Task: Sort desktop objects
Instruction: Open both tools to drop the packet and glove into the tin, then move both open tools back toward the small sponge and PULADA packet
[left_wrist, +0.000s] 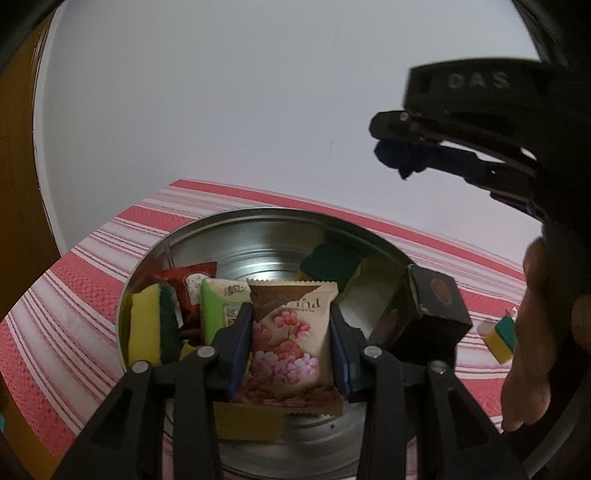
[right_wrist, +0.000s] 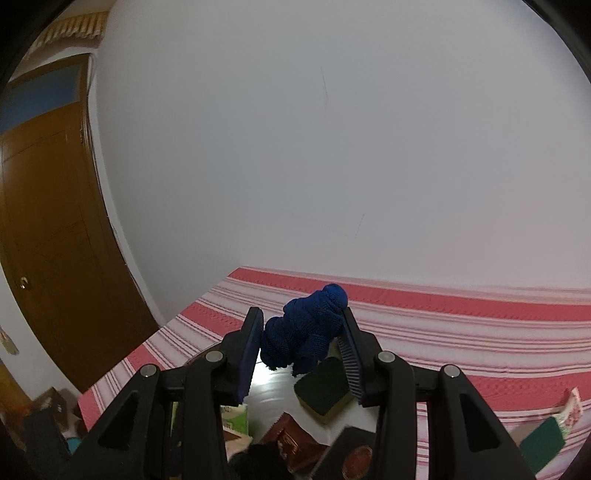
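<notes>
The left gripper pinches a floral snack packet between its jaws, holding it over the round metal tin that already holds sponges, sachets and a black box. The right gripper carries a bundle of blue cord, its jaws squeezing it above the tin's far side. The step in hand looks like depositing: each item likely needs lowering into the tin before the jaws spread. A stray sponge lies on the striped tabletop right of the tin.
</notes>
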